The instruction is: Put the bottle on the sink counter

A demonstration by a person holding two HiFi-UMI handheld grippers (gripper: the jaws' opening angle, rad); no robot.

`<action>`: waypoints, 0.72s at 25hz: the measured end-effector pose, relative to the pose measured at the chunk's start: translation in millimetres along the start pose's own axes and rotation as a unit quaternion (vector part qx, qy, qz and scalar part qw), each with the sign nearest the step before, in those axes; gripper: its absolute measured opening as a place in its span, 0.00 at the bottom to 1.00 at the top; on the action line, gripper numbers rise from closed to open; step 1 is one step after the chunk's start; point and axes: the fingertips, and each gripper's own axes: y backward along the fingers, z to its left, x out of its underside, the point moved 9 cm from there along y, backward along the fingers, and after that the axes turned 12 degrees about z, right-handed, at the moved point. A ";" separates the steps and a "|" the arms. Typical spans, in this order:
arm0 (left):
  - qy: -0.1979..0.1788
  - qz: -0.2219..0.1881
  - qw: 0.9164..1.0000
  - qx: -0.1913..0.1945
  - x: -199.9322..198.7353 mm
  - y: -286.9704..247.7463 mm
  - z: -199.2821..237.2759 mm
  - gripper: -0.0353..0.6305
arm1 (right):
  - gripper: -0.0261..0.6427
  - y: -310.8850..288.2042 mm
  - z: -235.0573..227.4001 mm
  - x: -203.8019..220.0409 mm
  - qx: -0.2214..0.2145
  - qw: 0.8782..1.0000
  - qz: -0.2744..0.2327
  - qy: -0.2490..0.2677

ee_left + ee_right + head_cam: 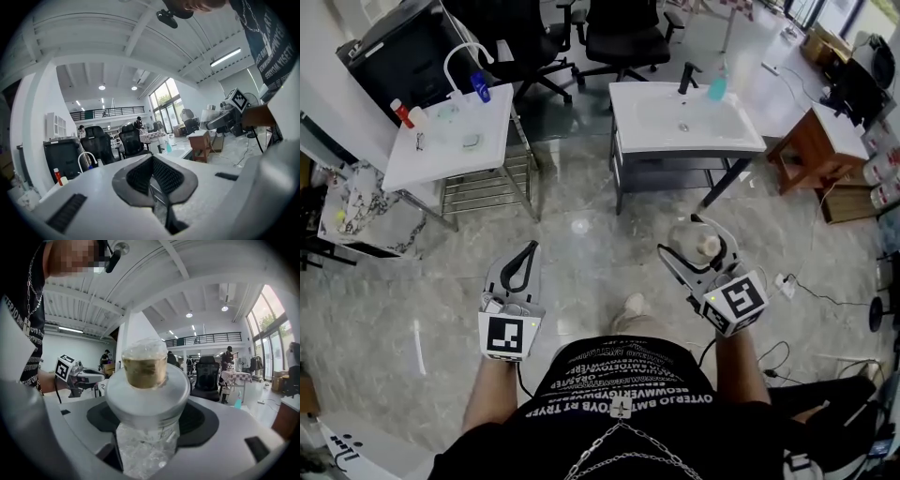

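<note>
My right gripper (pixel 697 251) is shut on a clear bottle (pixel 701 245) with a wide whitish shoulder and a tan top, held above the floor at the person's front right. In the right gripper view the bottle (pixel 145 369) fills the gap between the jaws of this gripper (pixel 147 430) and stands upright. The white sink counter (pixel 649 127) with a black faucet (pixel 686 75) is ahead, across bare floor. My left gripper (pixel 523 261) hangs at the front left, shut and holding nothing; its dark pads (pixel 164 176) meet at the tip.
A teal bottle (pixel 717 87) stands by the black faucet. A second white sink counter (pixel 431 155) with a white faucet and small bottles is at the back left, above a metal rack (pixel 487 187). Office chairs (pixel 623 33), a wooden side table (pixel 811 150) and floor cables (pixel 825 300) surround the area.
</note>
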 end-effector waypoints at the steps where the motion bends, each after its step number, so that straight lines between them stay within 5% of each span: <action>1: 0.000 0.000 1.000 0.001 -3.8 -10.9 0.4 0.06 | 0.54 -4.4 -9.4 -1.4 -0.001 1.000 0.001 0.000; 18: 0.009 -0.003 1.000 -0.011 -63.7 -179.0 -18.9 0.06 | 0.54 -60.0 -179.8 -7.6 -0.024 0.999 0.009 0.021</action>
